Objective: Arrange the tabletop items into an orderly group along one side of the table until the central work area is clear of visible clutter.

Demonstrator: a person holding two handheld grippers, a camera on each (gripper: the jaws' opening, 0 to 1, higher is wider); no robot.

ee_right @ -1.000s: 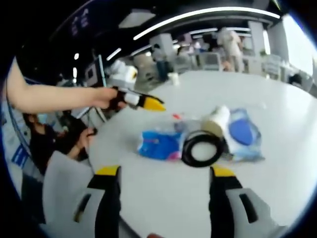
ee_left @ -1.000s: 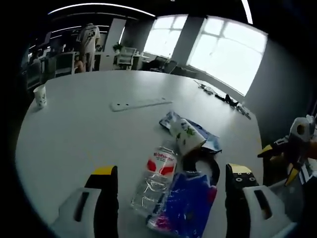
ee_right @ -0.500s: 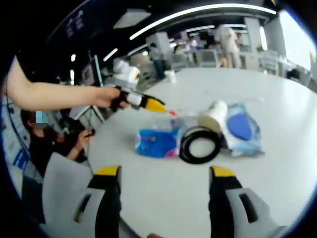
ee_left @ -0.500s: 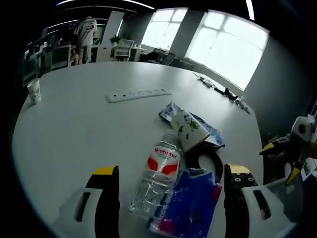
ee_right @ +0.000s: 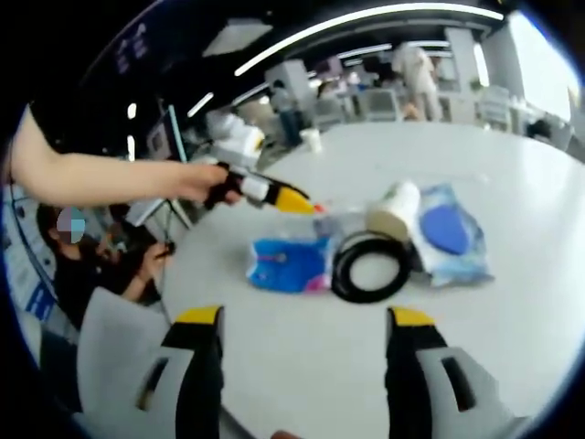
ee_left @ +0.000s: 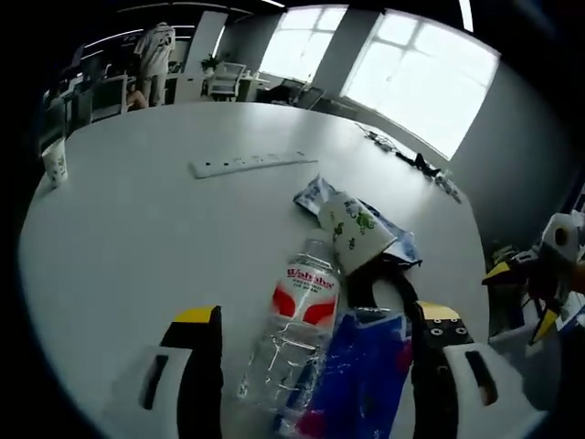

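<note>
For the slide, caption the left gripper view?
Open left claw over water bottle, blue packet and paper cup.

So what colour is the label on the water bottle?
Red and white, clearest in the left gripper view on the water bottle.

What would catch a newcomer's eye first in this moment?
The clutter bunched on the white table: a clear water bottle lying on its side, a blue packet against it, a black ring and a tipped paper cup. The open left gripper frames the bottle.
</note>
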